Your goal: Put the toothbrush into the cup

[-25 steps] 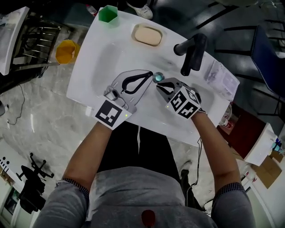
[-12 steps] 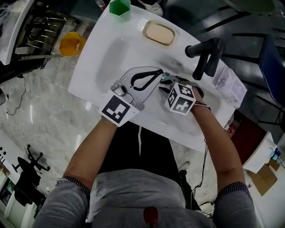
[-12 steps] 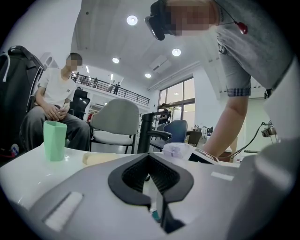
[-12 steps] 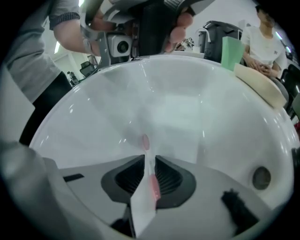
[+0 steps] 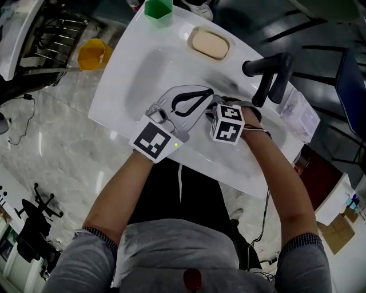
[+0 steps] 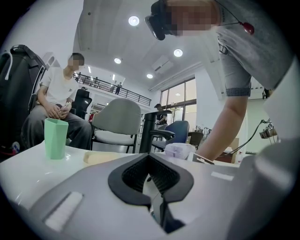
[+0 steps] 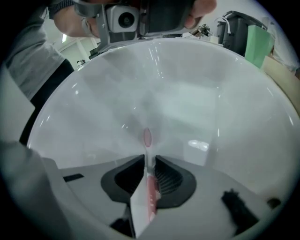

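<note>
Your right gripper has rolled over since a second ago. Its marker cube now faces up and sits nearer the black faucet, just beside your left gripper, which has barely shifted over the white sink. The right jaws are clamped on the pink-and-white toothbrush, whose head pokes out over the basin. Your left jaws are pressed together with nothing between them. The green cup stands at the sink's far corner, well apart from the toothbrush, near a beige oval dish.
</note>
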`<action>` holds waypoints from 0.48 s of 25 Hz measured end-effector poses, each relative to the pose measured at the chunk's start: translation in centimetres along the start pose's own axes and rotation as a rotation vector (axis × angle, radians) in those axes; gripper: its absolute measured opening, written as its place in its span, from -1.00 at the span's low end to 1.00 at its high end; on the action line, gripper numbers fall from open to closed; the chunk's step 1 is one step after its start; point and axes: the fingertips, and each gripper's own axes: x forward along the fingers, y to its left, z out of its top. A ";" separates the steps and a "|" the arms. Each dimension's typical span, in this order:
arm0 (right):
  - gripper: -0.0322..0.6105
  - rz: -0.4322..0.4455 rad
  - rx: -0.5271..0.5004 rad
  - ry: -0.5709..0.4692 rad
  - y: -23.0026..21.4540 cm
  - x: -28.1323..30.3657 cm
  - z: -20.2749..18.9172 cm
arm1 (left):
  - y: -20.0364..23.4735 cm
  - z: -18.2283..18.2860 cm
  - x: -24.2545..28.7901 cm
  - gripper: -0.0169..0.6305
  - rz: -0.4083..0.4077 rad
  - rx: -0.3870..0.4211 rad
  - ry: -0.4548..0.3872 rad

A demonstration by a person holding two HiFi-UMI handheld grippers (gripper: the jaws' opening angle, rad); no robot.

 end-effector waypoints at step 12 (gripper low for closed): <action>-0.79 0.085 0.046 0.059 -0.1 0.3 0.3 | 0.4 0.5 -0.1 -0.93 0.021 -0.011 -0.004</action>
